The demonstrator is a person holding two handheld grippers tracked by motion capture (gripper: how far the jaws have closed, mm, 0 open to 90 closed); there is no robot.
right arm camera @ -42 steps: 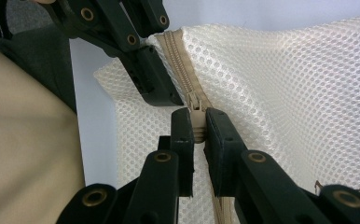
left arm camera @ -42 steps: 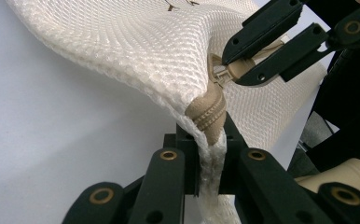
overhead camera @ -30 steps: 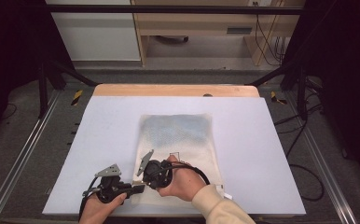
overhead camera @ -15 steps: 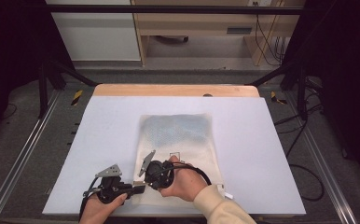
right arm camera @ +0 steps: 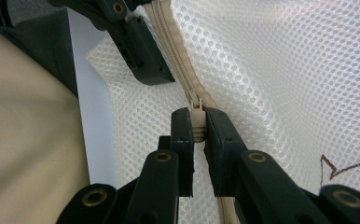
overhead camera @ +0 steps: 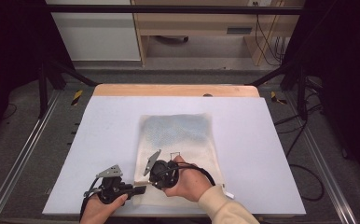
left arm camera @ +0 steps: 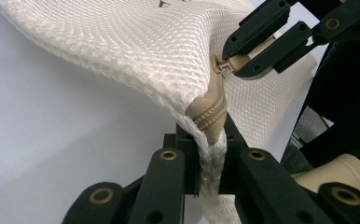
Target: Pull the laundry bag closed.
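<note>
While you have the mesh bag (overhead camera: 178, 140) lying flat on the white table (overhead camera: 99, 140) near your edge, both claws are committed to its near-left corner: your left gripper (left arm camera: 209, 154) is clenched on the corner fabric and the beige zipper (left arm camera: 211, 114) end, and your right gripper (right arm camera: 197, 135) is clamped on the zipper pull (right arm camera: 197, 122). The risk I see lies in that small pull tab. It sits only between the tips of the jaws, so a tug off the line of the zipper could let it slip free. If your left hold gives, the corner will bunch and the slider may jam in the mesh. Pulling upward instead of along the teeth would lift the whole bag.
</note>
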